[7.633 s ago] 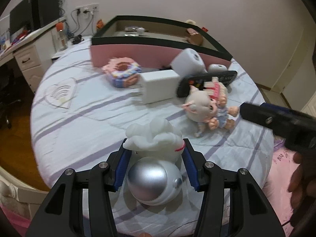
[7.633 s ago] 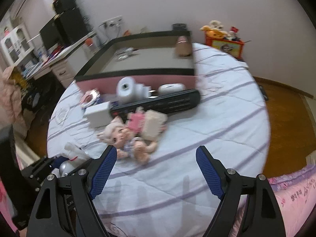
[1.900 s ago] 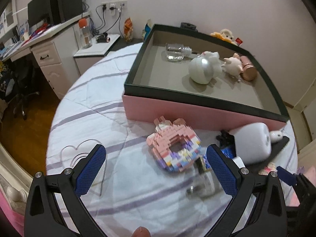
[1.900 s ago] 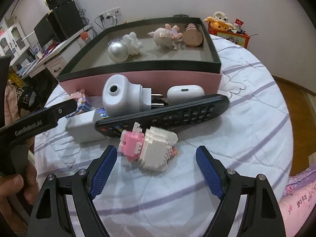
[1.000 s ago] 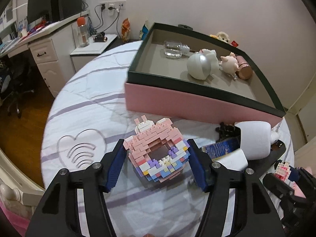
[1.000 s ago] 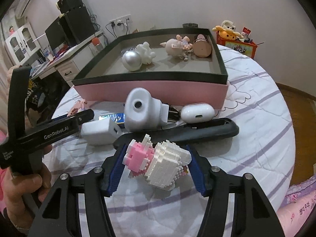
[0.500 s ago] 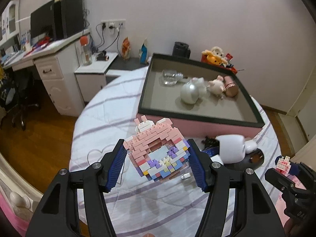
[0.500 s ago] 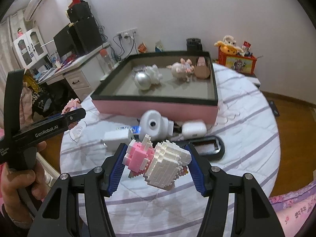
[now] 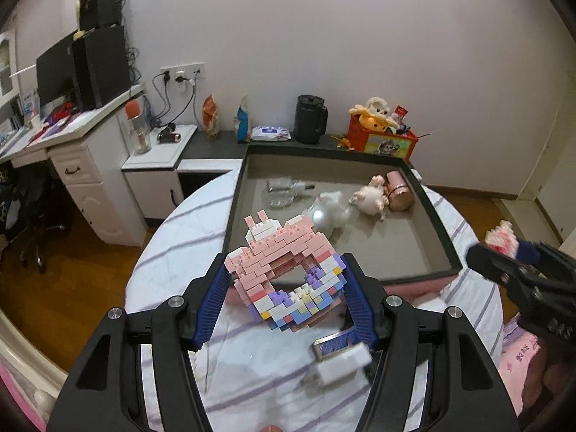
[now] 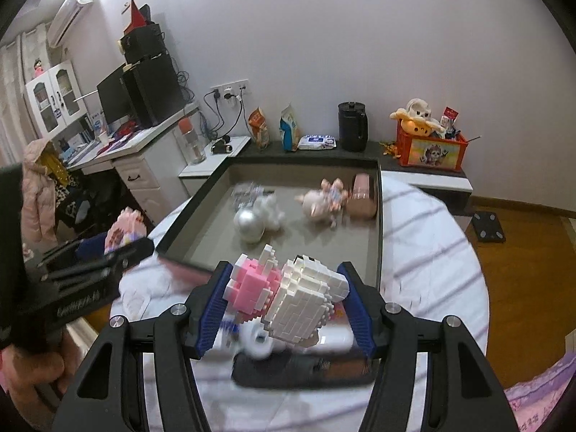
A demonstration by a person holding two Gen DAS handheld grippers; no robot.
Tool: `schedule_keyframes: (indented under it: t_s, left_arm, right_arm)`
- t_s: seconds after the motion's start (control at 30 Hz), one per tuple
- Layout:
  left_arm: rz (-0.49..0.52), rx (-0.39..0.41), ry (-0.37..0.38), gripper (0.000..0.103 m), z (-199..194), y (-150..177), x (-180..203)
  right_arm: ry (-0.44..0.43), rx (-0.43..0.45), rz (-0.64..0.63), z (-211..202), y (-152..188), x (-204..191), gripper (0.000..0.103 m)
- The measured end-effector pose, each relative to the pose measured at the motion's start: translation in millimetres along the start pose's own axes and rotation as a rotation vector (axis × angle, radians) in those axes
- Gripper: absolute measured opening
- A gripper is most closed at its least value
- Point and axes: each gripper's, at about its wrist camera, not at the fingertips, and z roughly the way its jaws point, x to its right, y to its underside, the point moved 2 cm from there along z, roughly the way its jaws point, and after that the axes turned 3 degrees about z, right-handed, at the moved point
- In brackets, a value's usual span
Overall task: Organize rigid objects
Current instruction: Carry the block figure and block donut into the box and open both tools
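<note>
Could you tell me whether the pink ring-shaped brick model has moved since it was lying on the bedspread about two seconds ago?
Yes. The brick ring has gone up, off the bedspread, clamped in the left gripper; it now hangs before the tray's near rim.

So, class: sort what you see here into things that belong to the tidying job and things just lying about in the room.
Job:
- pink ring brick model, in left gripper
- pink-and-white brick figure, in right gripper
- tray
- silver ball toy
- pig doll

Lying about:
- black kettle
- orange toy crate
- monitor
</note>
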Motion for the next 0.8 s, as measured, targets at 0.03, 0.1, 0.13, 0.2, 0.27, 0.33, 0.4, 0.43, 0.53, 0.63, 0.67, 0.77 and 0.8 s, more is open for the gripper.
schedule_keyframes:
  t_s: [0.03, 0.1, 0.13, 0.2, 0.27, 0.33, 0.4, 0.43, 0.53, 0.63, 0.67, 0.77, 0.8]
  left_arm:
    - [0.002, -0.004, 0.004, 0.062, 5, -4, 2]
    - [0.004, -0.012, 0.007, 0.062, 17, -12, 4]
    - [0.004, -0.018, 0.012, 0.062, 24, -15, 4]
    - [0.007, -0.031, 0.014, 0.062, 36, -21, 5]
    - [0.012, -0.045, 0.015, 0.062, 50, -25, 7]
    - [0.018, -0.060, 0.017, 0.062, 63, -27, 8]
    - [0.023, -0.078, 0.019, 0.062, 76, -28, 10]
    - [0.025, -0.088, 0.022, 0.062, 83, -28, 11]
    - [0.031, -0.117, 0.023, 0.062, 101, -26, 13]
    - [0.037, -0.146, 0.022, 0.062, 115, -22, 15]
    - [0.037, -0.156, 0.021, 0.063, 119, -22, 15]
    - [0.036, -0.180, 0.003, 0.064, 129, -18, 14]
    - [0.036, -0.182, 0.001, 0.067, 130, -17, 14]
  right_arm:
    - [0.003, -0.004, 0.000, 6, -6, 1, 0.061]
    - [0.011, -0.017, 0.000, 20, -17, 5, 0.061]
    - [0.013, -0.025, 0.002, 27, -22, 8, 0.061]
    - [0.019, -0.048, 0.009, 45, -29, 14, 0.061]
    - [0.027, -0.067, 0.012, 60, -33, 17, 0.061]
    - [0.029, -0.091, 0.015, 76, -35, 21, 0.061]
    - [0.033, -0.112, 0.017, 89, -36, 23, 0.061]
    - [0.035, -0.123, 0.018, 95, -36, 24, 0.061]
    - [0.042, -0.160, 0.022, 115, -35, 29, 0.061]
    - [0.049, -0.193, 0.028, 128, -33, 32, 0.061]
    - [0.049, -0.202, 0.031, 132, -32, 33, 0.061]
    - [0.054, -0.236, 0.049, 140, -29, 37, 0.061]
    - [0.051, -0.245, 0.060, 142, -29, 39, 0.063]
